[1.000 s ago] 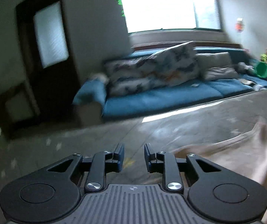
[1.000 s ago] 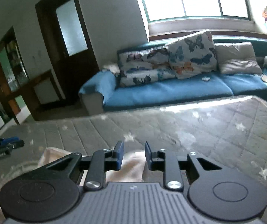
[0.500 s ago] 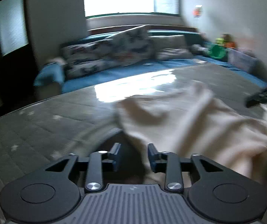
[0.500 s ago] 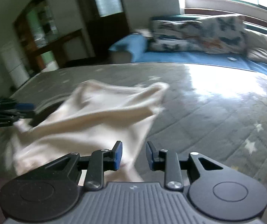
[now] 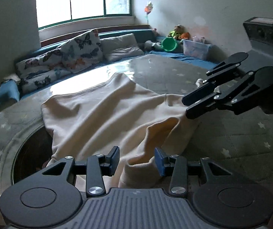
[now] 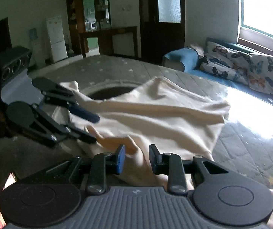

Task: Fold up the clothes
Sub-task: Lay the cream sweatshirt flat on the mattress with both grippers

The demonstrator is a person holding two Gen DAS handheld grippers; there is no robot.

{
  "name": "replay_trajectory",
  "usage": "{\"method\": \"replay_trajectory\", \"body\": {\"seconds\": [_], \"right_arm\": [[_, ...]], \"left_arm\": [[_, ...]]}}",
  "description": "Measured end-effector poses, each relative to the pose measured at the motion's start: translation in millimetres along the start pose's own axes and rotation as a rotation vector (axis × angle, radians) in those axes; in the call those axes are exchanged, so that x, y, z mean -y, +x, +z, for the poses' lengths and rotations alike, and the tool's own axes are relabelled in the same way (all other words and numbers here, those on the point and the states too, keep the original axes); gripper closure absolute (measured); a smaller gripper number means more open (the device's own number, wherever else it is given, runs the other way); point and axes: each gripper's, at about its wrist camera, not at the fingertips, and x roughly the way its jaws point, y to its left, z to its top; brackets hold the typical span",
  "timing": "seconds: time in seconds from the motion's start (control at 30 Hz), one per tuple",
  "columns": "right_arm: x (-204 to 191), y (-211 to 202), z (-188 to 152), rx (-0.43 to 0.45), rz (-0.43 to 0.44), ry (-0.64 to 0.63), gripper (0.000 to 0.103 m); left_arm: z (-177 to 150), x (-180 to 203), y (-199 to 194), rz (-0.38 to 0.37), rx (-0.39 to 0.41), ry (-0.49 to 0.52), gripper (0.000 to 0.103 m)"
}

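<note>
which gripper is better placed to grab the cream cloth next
Left, probably. The left gripper is open with a raised fold of the cream cloth bunched between its fingers, ready to pinch. The right gripper is open too, but the cloth there looks flatter and blurred.

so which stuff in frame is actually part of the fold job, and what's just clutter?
Job:
cream garment
left gripper, open
right gripper, open
grey star-print surface under it

Clutter:
butterfly cushions
blue sofa
green bowl
soft toys
white fridge
</note>
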Motion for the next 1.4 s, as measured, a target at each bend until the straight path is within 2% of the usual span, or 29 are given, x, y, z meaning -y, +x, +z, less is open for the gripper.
{"method": "replay_trajectory", "body": {"seconds": [0.03,0.1,0.2,0.3,0.37,0.6,0.73,0.87,1.13,1.3,1.33,1.4], "right_arm": [[-2.9,4.9,2.2,-0.003,0.003,-0.003,0.076],[-5.9,16.5,3.2,-0.030,0.021,0.014,0.077],[-12.0,34.2,-0.5,-0.074,-0.049,-0.010,0.079],[-14.2,37.5,-4.0,-0.078,-0.057,-0.010,0.098],[-17.4,32.6,-5.7,-0.071,-0.059,-0.015,0.098],[-47.7,-18.0,-17.1,-0.030,0.018,-0.054,0.099],[-62.5,-23.6,-37.1,-0.082,0.032,-0.083,0.099],[-61.1,-22.9,-43.2,-0.086,0.011,-0.070,0.099],[-63.1,-24.4,-44.7,-0.085,0.015,-0.076,0.099],[-63.3,-26.0,-45.2,-0.086,0.028,-0.062,0.099],[-63.6,-25.9,-45.8,-0.090,0.032,-0.063,0.099],[-64.1,-25.7,-47.0,-0.097,0.040,-0.064,0.099]], "left_arm": [[-2.0,-1.2,-1.8,-0.006,-0.002,-0.021,0.061],[-4.9,-4.0,-1.7,-0.023,-0.009,-0.065,0.072],[-8.6,-3.8,-5.0,-0.030,-0.019,-0.074,0.085],[-11.1,-0.9,-9.1,-0.039,-0.016,-0.078,0.095],[-11.7,1.8,-13.1,-0.039,-0.015,-0.070,0.099],[-16.1,10.0,-51.0,-0.060,0.032,-0.020,0.097],[-22.2,21.1,-52.6,-0.046,0.017,0.022,0.077],[-29.0,27.9,-43.3,-0.047,-0.017,0.056,0.073],[-38.2,31.4,-34.8,-0.082,-0.056,0.070,0.073],[-42.7,38.6,-33.6,-0.057,-0.059,0.108,0.073],[-43.6,40.2,-31.6,-0.055,-0.067,0.115,0.073],[-45.1,42.5,-29.3,-0.056,-0.079,0.124,0.081]]}}
